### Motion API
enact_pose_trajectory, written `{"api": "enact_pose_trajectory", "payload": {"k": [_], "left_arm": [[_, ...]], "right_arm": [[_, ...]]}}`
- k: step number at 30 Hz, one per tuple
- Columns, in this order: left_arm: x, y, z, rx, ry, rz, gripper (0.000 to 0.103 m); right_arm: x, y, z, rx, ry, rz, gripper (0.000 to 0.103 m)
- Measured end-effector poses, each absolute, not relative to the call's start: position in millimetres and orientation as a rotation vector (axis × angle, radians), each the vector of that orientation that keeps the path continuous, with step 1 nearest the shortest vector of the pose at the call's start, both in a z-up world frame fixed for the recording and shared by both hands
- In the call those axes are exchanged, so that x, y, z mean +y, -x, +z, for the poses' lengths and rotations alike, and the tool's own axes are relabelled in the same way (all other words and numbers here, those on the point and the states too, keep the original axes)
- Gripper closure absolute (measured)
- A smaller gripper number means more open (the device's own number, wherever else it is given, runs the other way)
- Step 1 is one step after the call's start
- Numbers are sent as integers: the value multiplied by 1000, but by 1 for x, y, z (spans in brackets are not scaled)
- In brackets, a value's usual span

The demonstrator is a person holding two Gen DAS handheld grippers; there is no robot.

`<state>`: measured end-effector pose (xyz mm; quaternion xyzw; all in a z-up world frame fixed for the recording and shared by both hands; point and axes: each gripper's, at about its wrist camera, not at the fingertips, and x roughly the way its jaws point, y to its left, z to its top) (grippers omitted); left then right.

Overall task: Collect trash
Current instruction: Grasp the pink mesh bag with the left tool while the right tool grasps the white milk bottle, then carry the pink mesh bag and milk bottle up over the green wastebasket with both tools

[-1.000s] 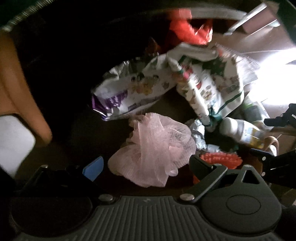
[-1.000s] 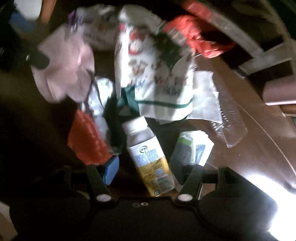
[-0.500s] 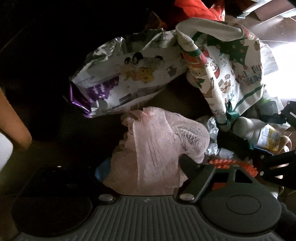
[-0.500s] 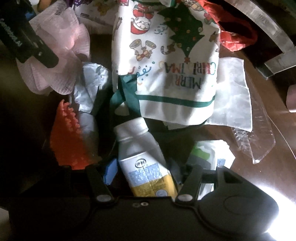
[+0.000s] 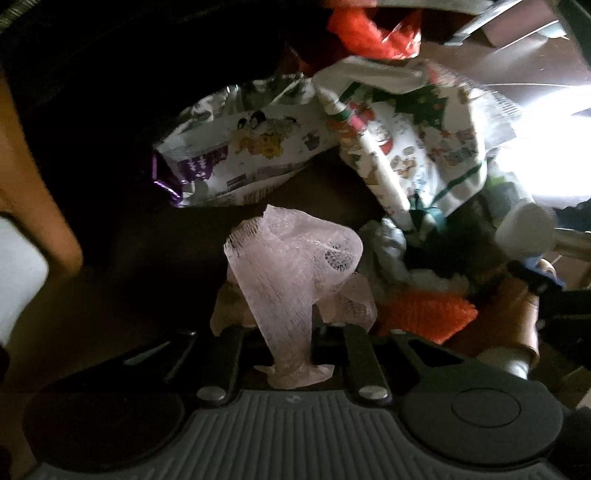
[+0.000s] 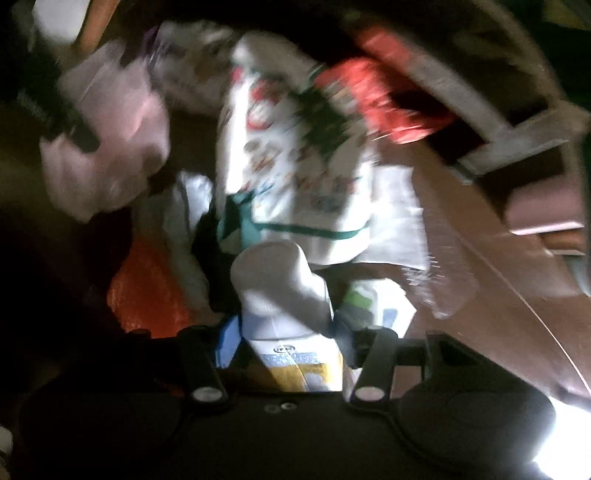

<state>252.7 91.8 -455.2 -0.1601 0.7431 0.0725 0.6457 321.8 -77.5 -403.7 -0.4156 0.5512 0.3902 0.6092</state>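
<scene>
So the person has both grippers down in the trash pile at once. The left gripper (image 5: 291, 332) has its jaws closing on the pink mesh puff (image 5: 295, 273), and a twist of the netting is already pinched between them, with the rest ballooning out just beyond the tips. The right gripper (image 6: 291, 332) has the little milk bottle (image 6: 284, 295) between its jaws; they're closing too and look snug against the bottle's sides, cap end pointing away from the camera.

Taking the Christmas-print bag (image 5: 417, 147) as the landmark: the puff sits just on the near side of it in the left view, the bottle right at its near lower corner, the cartoon snack wrapper (image 5: 251, 151) butts up against its left side, and the red plastic bag (image 5: 373, 26) is on its far side. An orange spiky thing (image 5: 424, 314) lies near the bottle, between it and the puff.

Doing this step well, probably: finish the squeeze before lifting. Mesh is floppy and only a thin bunch is caught, so a straight, slow lift seems safest, watching that the netting doesn't snag the crumpled foil (image 5: 388, 251) next to it. The bottle is smooth and rounded, so a grip on the body rather than the tapered neck should hold better.

Hard to make out: the right view is badly motion-blurred, so whether the pads truly press the bottle is a best guess. The left half of the left view is nearly black. The bottle's bottom end is hidden behind the gripper body.
</scene>
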Motion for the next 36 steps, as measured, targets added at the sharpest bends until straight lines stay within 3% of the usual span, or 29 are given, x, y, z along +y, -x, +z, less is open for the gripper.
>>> {"api": "enact_pose_trajectory", "payload": {"k": [8, 21, 36], "left_arm": [[82, -241, -371, 1569, 361, 136, 90], [70, -193, -171, 1198, 360, 124, 90], [8, -177, 47, 782, 260, 16, 90]], "right_arm": [[-93, -311, -318, 1198, 783, 799, 53], [-99, -244, -126, 890, 606, 646, 53], [-180, -187, 71, 589, 302, 519, 54]]}}
